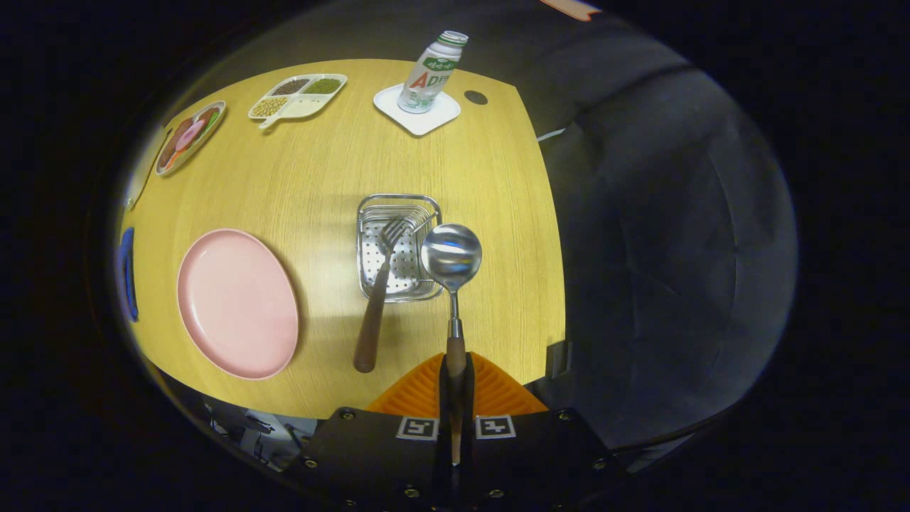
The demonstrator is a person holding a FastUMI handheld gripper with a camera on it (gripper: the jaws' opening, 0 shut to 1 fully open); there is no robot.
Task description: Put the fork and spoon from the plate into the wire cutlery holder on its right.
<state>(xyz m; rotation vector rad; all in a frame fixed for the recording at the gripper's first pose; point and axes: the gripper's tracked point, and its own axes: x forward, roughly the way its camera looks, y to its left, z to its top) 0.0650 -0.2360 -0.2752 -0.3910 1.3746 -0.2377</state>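
Wooden handle of the spoon is pinched between my gripper fingers, its bowl above the wire cutlery holder edge beside the fork, so it may catch the rim and fall outside.

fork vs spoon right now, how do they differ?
The fork stands free in the wire cutlery holder, tines down and handle out; the spoon is clamped by its handle in the gripper, bowl above the holder's right edge. The fork leans; the spoon runs straight ahead. Both have brown handles.
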